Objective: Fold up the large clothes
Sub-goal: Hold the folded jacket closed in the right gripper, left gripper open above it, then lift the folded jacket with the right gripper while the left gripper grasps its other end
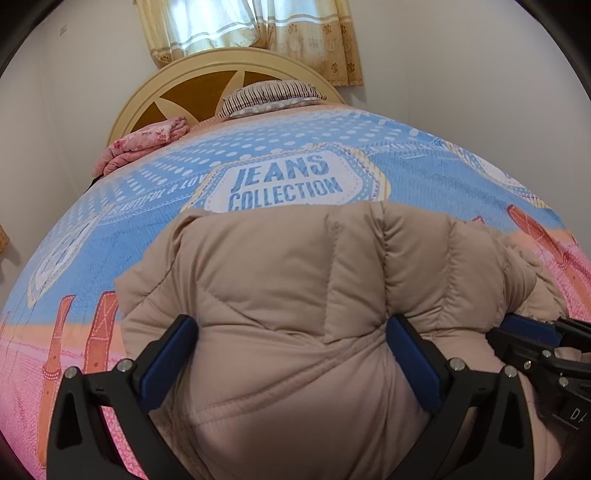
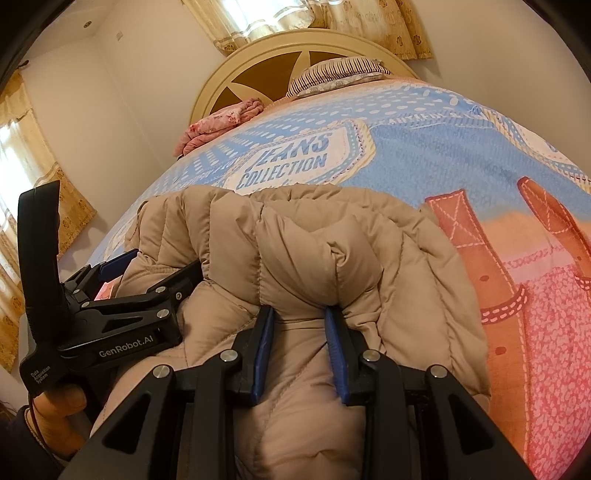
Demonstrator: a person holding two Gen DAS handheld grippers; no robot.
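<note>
Left gripper (image 1: 291, 354): blue-padded black fingers wide apart, straddling a bulge of the beige quilted puffer jacket (image 1: 295, 295). Right gripper (image 2: 299, 347): fingers partly closed, pinching a raised fold of that jacket between the pads. Jacket lies bunched on the near part of the bed, on a blue-pink printed bedspread (image 1: 424, 177) reading "JEANS COLLECTION". Farther back: folded pink floral blanket (image 1: 144, 144), striped pillow (image 1: 269, 96), round cream wooden headboard (image 1: 199, 81), yellow patterned curtains (image 1: 251, 29).
</note>
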